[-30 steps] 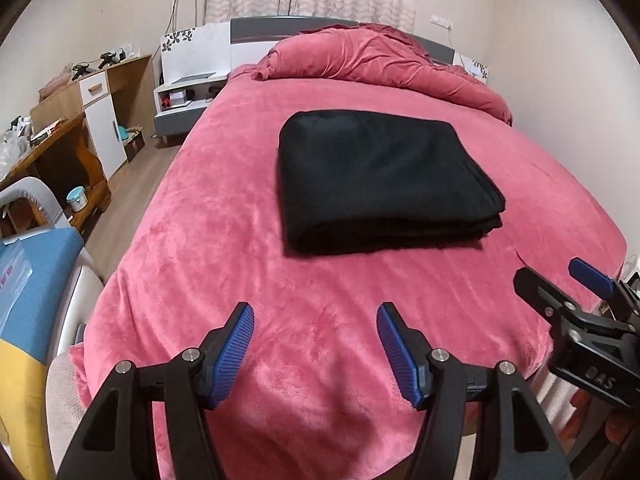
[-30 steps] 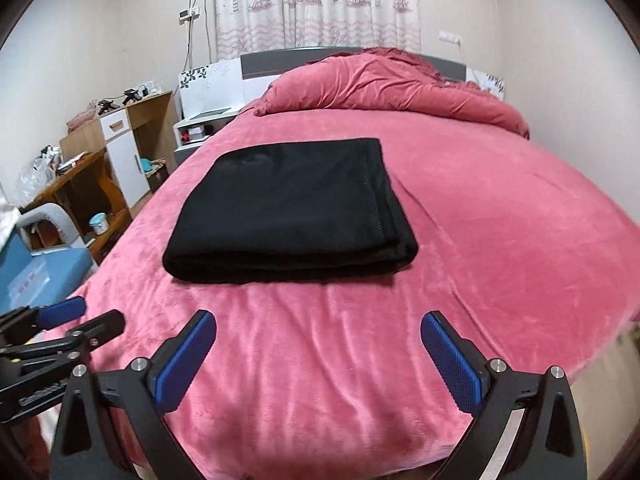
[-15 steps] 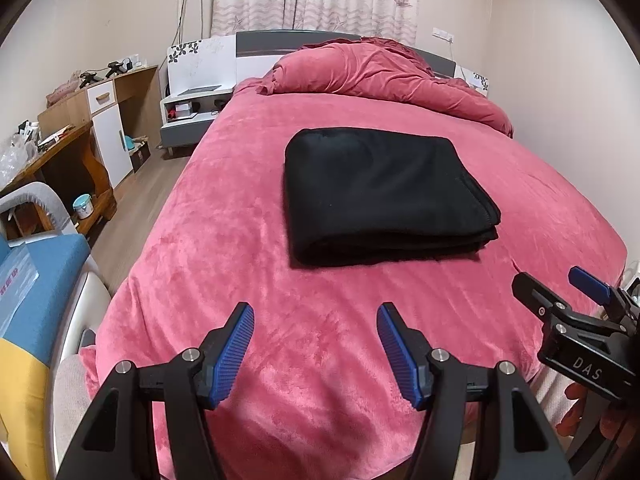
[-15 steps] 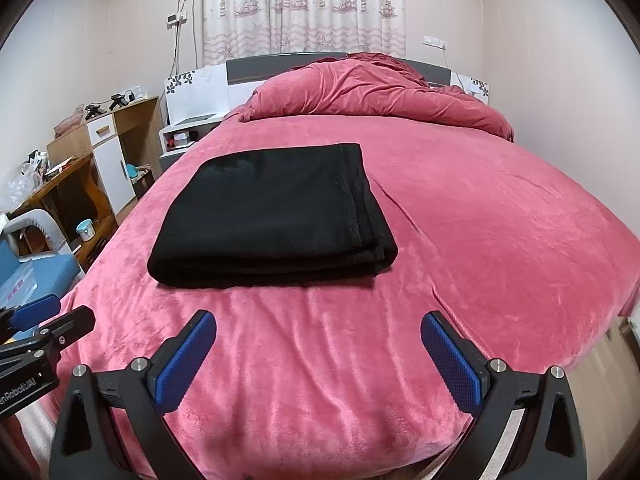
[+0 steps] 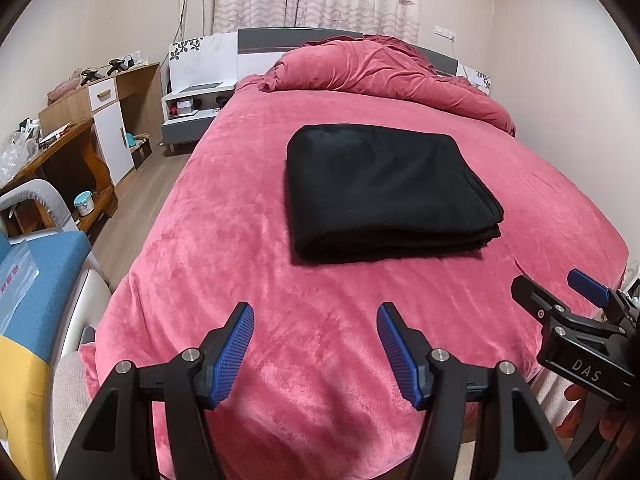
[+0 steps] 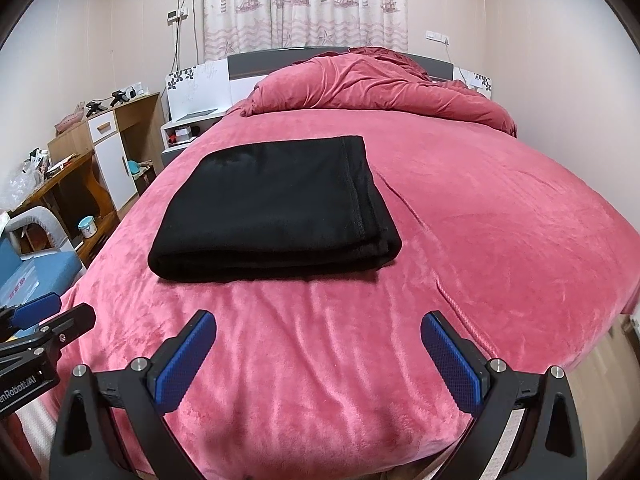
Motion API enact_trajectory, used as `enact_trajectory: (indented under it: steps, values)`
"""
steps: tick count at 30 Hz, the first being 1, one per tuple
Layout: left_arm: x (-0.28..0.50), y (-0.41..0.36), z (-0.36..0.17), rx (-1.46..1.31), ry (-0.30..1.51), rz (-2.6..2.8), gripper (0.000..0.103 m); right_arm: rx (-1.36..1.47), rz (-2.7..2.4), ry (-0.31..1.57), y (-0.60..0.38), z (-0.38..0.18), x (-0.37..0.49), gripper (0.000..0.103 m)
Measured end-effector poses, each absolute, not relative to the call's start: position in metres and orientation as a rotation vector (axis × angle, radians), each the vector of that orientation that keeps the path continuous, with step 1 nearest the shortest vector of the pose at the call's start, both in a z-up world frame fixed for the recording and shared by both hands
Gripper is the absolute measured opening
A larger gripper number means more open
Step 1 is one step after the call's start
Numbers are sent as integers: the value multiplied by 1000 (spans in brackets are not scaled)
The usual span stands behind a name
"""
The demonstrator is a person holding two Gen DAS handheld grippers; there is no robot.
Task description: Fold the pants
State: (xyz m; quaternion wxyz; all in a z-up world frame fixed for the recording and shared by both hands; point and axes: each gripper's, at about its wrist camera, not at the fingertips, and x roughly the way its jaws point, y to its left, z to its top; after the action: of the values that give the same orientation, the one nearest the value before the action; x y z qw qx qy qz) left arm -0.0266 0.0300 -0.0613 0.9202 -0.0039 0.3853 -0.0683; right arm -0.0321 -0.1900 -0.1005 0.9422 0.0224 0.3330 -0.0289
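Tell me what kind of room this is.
Most likely a home bedroom: a bed under a pink plush cover, a bunched duvet at its headboard, a bedside cabinet, and curtains behind. Folded black pants lie on the bed.

— What is seen at the far wall?
— A patterned curtain with ships and lighthouses is hung above a grey headboard.
— And to the left?
— A wooden desk with a white drawer and door is set on pale wood flooring, beside a grey-and-white nightstand. Plain pinkish walls are evenly lit.
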Motion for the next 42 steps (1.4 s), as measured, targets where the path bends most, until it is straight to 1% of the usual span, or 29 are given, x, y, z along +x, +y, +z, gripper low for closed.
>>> enact_trajectory:
  steps: [28, 42]
  values:
    - [-29, 27, -61, 4, 783, -98, 65, 52, -52, 700, -191, -105, -29, 103]
    - [-28, 29, -64, -22, 805, -100, 65, 51, -47, 713, -188, -107, -28, 103]
